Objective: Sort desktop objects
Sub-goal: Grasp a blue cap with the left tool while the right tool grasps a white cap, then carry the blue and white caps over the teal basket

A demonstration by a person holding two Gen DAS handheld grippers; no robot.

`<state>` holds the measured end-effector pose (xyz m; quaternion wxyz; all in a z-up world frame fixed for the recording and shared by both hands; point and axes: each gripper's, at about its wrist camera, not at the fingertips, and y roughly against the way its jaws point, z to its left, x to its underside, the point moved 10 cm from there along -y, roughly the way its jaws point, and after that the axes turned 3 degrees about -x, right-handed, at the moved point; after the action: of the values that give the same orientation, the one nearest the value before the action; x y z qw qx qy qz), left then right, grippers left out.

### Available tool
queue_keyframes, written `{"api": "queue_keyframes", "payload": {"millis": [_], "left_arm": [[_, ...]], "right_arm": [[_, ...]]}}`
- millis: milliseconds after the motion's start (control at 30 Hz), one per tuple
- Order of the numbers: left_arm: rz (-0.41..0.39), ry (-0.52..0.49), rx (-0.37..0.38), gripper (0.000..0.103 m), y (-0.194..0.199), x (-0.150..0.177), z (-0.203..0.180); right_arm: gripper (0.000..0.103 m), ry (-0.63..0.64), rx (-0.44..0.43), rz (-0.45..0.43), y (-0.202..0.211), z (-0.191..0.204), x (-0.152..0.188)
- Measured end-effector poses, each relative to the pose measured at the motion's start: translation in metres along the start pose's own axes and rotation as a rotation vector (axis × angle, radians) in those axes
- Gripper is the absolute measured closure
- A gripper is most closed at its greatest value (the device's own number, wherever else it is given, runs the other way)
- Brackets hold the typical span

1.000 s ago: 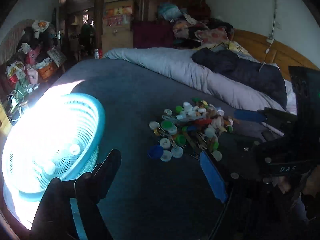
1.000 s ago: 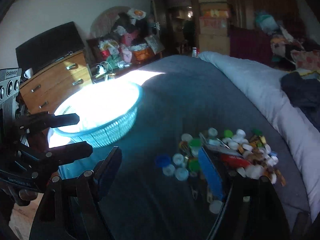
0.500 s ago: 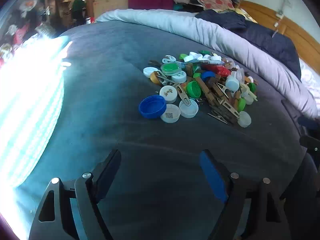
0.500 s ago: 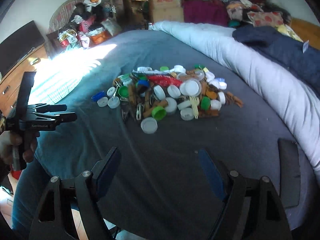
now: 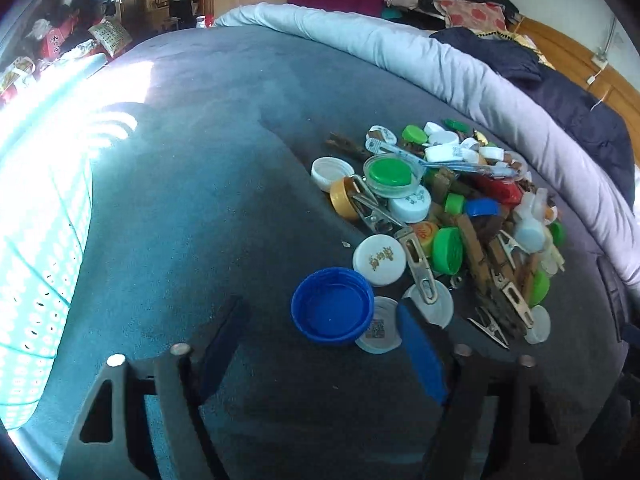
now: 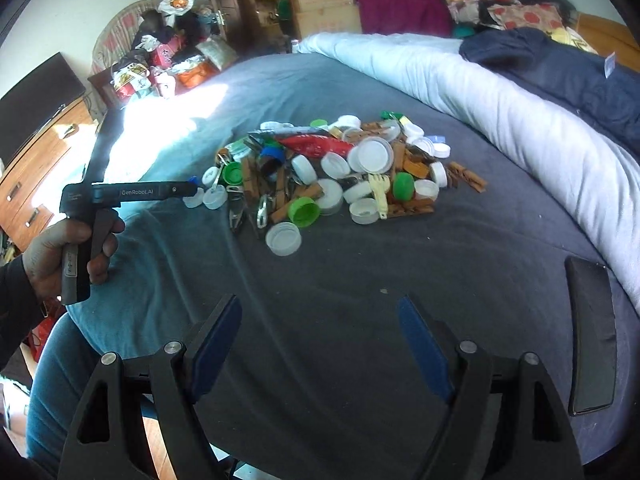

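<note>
Left wrist view: my left gripper (image 5: 320, 344) points steeply down at the dark blue bedsheet (image 5: 208, 184), its jaws parted and just now narrowing, with the blue bottle cap (image 5: 333, 305) lying open side up between and just beyond the fingertips (image 5: 420, 344); the pads are not pressing on it. That cap sits at the near left edge of the pile of caps and clothespins (image 5: 436, 216). Touching the blue cap toward the pile are a white cap with gold lettering (image 5: 379, 259) and a clear lid with a printed code (image 5: 380, 330), the latter just by my right-hand pad. Deeper into the pile lie a green lid in a clear ring (image 5: 390, 173), a yellow cap (image 5: 341, 198), metal clips and brown wooden pegs. Well left of the pile, a turquoise basket (image 5: 36, 264) glares in sunlight. Beyond the pile a rolled pale quilt (image 5: 440, 64) runs along the bed. In the right wrist view, my right gripper (image 6: 320, 344) hangs over bare sheet on the near side of the pile (image 6: 340, 176), jaws wide apart and holding nothing. A dark phone-like slab (image 6: 592, 336) lies to the right of it. Left of the pile, my left hand (image 6: 68, 256) grasps the other gripper's handle, whose tip reaches the pile's left edge.
</note>
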<state>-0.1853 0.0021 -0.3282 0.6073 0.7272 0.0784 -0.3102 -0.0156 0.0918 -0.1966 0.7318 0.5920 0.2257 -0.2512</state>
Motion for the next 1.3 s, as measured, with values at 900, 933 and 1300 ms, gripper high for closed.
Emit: {"api": "queue_keyframes", "payload": {"millis": [900,933,1300], "left_arm": [[-0.095,0.036,-0.019,0.062,0.070,0.010,0.005],[-0.093,0.038,-0.019,0.062,0.070,0.010,0.004],[-0.196,0.045,-0.031,0.062,0.121,-0.006,0.013]], "right_arm": [[0.048,0.135,-0.012,0.075,-0.117,0.025,-0.029],[0.048,0.150,-0.004,0.074,-0.118,0.026,-0.029],[0.073,0.117,-0.006,0.010,-0.079,0.027,-0.053]]}}
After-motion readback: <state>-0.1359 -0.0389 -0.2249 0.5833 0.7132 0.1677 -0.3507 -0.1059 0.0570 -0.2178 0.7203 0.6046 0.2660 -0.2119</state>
